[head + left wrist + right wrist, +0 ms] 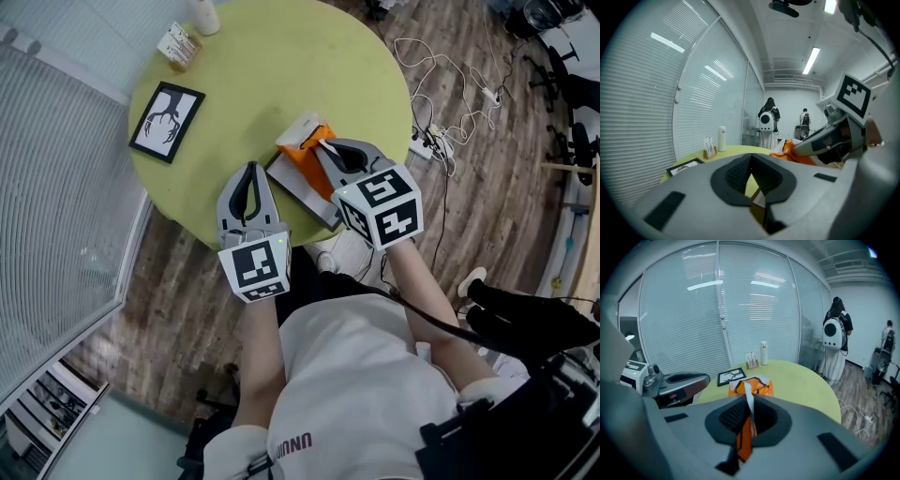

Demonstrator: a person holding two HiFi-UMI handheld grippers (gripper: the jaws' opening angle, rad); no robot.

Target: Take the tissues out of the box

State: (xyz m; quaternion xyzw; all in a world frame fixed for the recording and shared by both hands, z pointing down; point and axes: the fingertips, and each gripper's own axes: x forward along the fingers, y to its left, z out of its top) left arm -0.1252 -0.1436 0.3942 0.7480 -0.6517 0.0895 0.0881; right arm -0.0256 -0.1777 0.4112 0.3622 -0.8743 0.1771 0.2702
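The right gripper [325, 145] is pinching a tissue [750, 409] from the box [298, 155] — sitting at the table's [281, 66] 5 o'clock edge — while the left gripper [250, 167], at the box's 8 o'clock, is hanging pressed together.

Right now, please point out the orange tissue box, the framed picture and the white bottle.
orange tissue box [302, 159], head view, its orange surface.
framed picture [167, 122], head view, middle of the print.
white bottle [763, 354], right gripper view, its body.
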